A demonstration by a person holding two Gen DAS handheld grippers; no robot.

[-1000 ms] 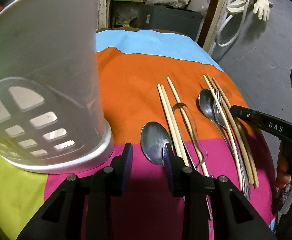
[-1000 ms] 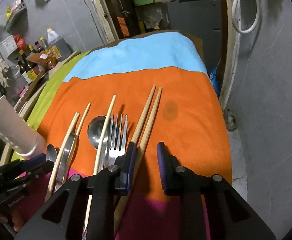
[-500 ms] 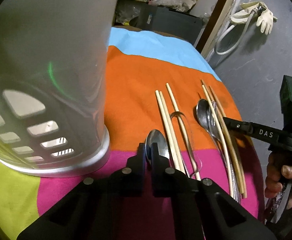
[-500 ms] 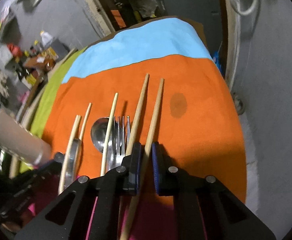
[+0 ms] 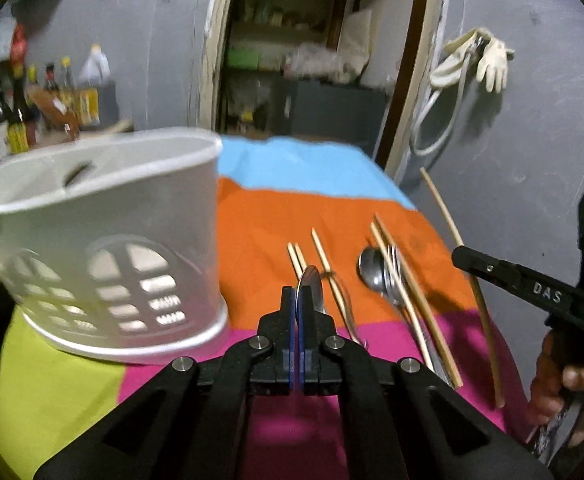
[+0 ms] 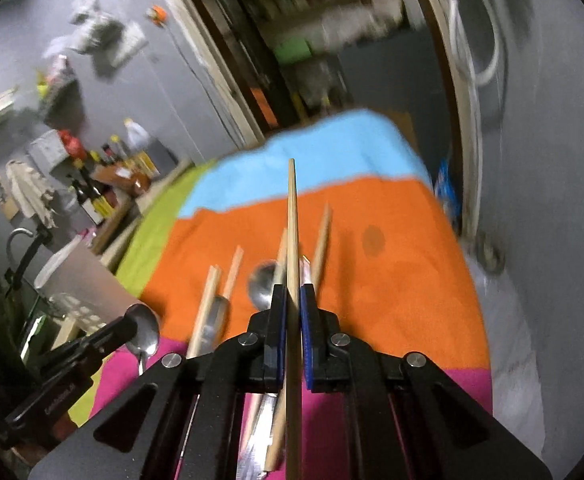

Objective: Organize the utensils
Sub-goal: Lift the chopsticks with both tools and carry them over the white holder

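Note:
My left gripper [image 5: 296, 296] is shut on a metal spoon [image 5: 309, 284], whose bowl stands up edge-on just above the striped cloth [image 5: 292, 208]. The right wrist view shows that spoon [image 6: 146, 330] lifted in the left gripper [image 6: 132, 320]. My right gripper [image 6: 292, 296] is shut on one wooden chopstick [image 6: 292, 208], raised and pointing away over the cloth. In the left wrist view that chopstick [image 5: 451, 236] slants up through the right gripper [image 5: 467, 258]. A white slotted utensil holder [image 5: 104, 240] stands on the left.
Several chopsticks [image 5: 411, 292], another spoon with a fork [image 5: 375, 276] and a clear utensil lie in a row on the cloth. Bottles [image 5: 20, 120] stand behind the holder. The cloth drops off at its right edge by the grey wall, where gloves [image 5: 487, 60] hang.
Both grippers closed, the left on the spoon and the right on a chopstick, then rose off the cloth with them. Both views tilted up, showing more of the room.

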